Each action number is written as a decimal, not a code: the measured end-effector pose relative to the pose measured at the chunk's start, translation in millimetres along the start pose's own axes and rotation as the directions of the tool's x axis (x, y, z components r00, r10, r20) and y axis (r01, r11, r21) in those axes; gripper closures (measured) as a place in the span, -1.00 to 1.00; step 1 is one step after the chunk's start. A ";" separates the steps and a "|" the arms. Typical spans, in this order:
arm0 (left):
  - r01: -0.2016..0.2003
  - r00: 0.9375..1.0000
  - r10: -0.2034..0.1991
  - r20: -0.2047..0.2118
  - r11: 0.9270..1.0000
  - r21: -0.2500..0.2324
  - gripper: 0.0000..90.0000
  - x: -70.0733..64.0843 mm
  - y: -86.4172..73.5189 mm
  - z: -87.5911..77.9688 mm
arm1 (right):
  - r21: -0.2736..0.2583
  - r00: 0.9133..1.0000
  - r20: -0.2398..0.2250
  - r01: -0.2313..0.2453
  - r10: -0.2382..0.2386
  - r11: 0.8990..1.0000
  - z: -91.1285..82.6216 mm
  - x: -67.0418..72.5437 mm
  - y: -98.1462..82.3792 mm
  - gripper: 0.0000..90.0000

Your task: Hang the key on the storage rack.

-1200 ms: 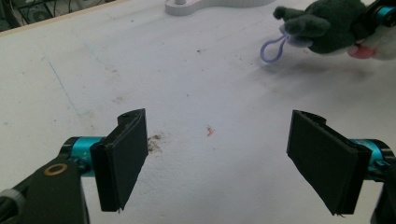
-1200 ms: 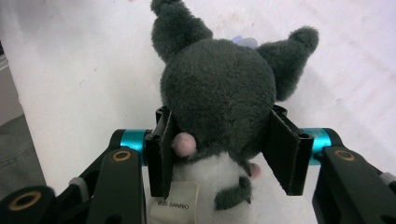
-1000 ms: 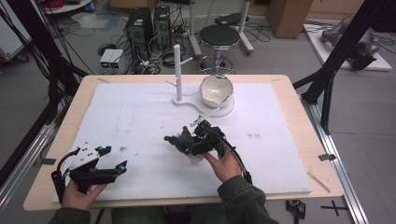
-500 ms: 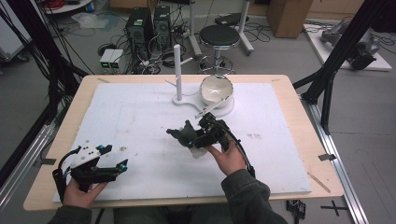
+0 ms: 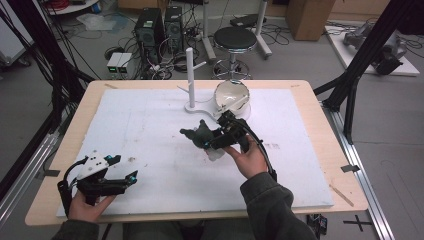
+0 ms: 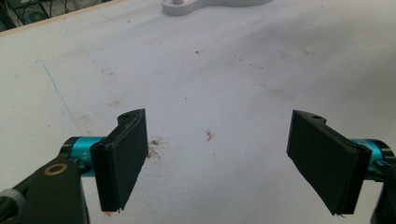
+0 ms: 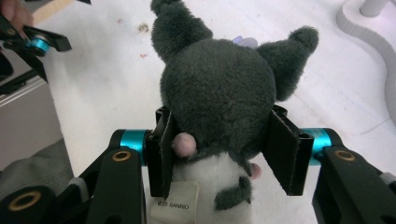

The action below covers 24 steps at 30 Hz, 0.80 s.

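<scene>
Your right gripper (image 7: 219,154) has its jaws clamped on the plush toy (image 7: 217,93) — one pad presses each flank of the dark grey body, with the head and ears poking out past the tips at 12 o'clock and the white belly and label sitting back toward the hinge at 6. In the high view the toy (image 5: 200,136) appears lifted off the white mat (image 5: 150,130), near the middle of the table, so the pick-up looks done; carrying and setting it down are left. The likeliest target is the bowl (image 5: 231,95) on the white stand (image 5: 190,75), at about 1 o'clock from the toy and close by. Your left gripper (image 5: 102,181) waits at 8 o'clock — jaws wide apart, nothing between them.
</scene>
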State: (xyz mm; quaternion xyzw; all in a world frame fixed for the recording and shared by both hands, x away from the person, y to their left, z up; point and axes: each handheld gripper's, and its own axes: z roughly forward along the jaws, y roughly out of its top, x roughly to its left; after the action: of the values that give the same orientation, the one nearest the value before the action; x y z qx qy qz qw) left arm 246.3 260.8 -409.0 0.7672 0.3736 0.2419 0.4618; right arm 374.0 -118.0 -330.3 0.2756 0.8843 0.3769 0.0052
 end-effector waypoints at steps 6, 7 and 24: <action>-0.003 1.000 0.003 0.004 1.000 -0.002 -0.53 0.6 0.3 -1.4 | -0.008 1.000 -0.006 0.007 -0.007 1.000 -7.8 -3.4 11.7 0.08; -0.003 1.000 0.003 0.005 1.000 -0.001 -0.53 0.7 0.3 -1.4 | -0.011 1.000 -0.004 0.010 -0.010 1.000 -8.5 -4.3 13.7 0.08; -0.004 1.000 0.004 0.009 1.000 -0.008 -0.53 0.3 0.5 -2.0 | -0.044 0.999 -0.048 0.016 -0.018 0.999 -23.7 -20.2 42.8 0.08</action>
State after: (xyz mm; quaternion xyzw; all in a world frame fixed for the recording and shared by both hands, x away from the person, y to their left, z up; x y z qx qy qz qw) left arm 245.3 262.0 -407.6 0.7671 0.3690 0.2411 0.4661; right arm 406.7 -119.5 -288.6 0.2586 0.8781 0.4024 -0.0069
